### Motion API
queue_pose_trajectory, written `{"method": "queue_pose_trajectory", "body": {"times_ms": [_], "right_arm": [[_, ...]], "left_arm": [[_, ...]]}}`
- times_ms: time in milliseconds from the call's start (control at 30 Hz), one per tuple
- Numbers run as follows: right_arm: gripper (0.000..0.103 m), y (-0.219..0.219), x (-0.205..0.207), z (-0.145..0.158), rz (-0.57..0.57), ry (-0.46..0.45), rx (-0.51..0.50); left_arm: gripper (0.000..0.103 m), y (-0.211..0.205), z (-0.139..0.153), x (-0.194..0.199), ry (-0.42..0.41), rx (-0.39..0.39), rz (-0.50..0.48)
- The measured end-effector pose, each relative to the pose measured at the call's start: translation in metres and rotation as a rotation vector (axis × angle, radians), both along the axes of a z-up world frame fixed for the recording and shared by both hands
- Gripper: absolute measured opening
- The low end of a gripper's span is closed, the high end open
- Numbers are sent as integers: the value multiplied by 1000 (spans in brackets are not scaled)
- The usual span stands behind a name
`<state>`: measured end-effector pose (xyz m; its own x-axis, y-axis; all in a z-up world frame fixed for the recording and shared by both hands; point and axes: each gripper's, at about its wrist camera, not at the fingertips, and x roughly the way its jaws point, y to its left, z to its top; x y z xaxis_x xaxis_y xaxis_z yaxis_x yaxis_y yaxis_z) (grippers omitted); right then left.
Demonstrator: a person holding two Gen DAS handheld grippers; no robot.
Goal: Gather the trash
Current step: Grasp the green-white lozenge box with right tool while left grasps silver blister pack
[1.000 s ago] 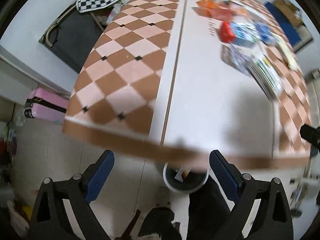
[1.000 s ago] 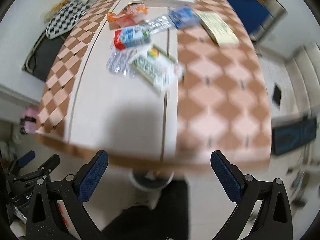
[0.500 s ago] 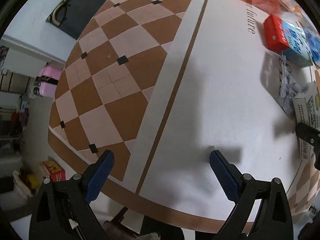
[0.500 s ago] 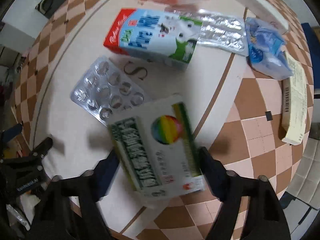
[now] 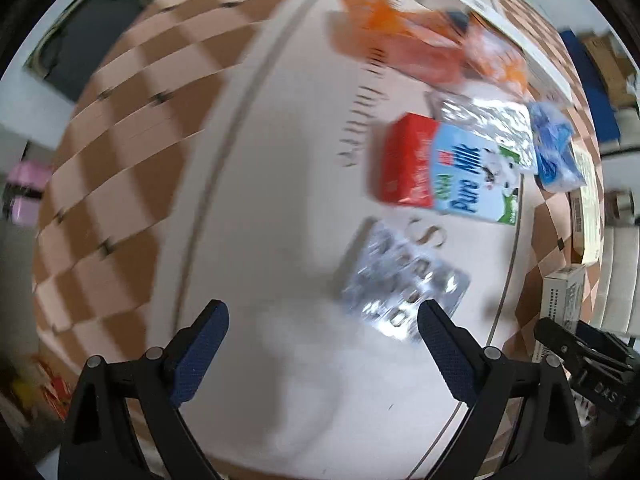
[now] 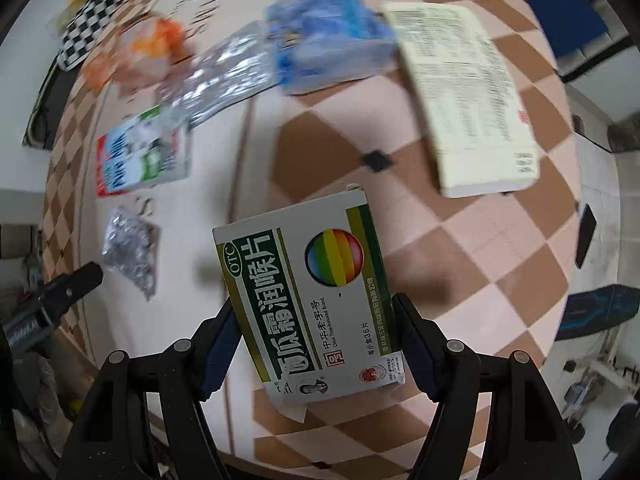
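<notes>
My right gripper [image 6: 316, 320] is shut on a white and green medicine box [image 6: 308, 296] with a rainbow ball print and holds it lifted above the table. My left gripper [image 5: 320, 332] is open and empty, low over the table, with a silver blister pack [image 5: 400, 284] just ahead between its fingers and to the right. A red and blue milk carton [image 5: 448, 172] lies beyond it. The blister pack [image 6: 130, 246] and the carton [image 6: 140, 156] also show at the left in the right wrist view. The box in the right gripper also shows in the left wrist view [image 5: 564, 292].
On the checkered table [image 6: 460, 248] lie an orange wrapper [image 5: 420, 52], a foil pack [image 5: 488, 124], a blue plastic bag [image 6: 332, 36] and a pale yellow booklet [image 6: 472, 100]. A long white box [image 5: 500, 28] lies at the far side. The table's near edge runs below both grippers.
My right gripper has closed on the medicine box and lifted it off the table. My left gripper has moved forward and right toward the blister pack.
</notes>
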<state>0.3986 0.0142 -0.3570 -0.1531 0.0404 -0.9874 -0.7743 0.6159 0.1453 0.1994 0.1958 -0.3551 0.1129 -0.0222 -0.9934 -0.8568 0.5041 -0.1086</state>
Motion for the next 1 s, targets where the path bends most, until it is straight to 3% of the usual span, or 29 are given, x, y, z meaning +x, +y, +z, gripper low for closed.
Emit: {"method": "queue_pose_trajectory", "body": {"times_ms": [67,100,167,233,367,700,833,1000], "right_arm": [[75,-4,4,0,-14,-4,0],[75,-6,5,1,-21,-9,2],[75,-3,7,4,-33,-15,3],[74,-4,9,6,-43,-19,8],[74,17,15,10,-49,-30,14],[74,10,-5,37,-44,-100,64],[74,-4,-22,55,-74,-163,98],[74,-24,-57,89,-119,-199,148]], "left_arm": [[69,0,-11,13,23,-7,-44],[70,-1,-12,20,36,0,-54],[45,-6,-7,28,13,18,-83],[28,-15,0,43,34,53,-106],[10,-25,9,50,66,117,-130],[3,-61,67,38,40,275,-145],[3,-88,99,15,13,331,-129],[3,-86,122,-31,-52,359,-132]]}}
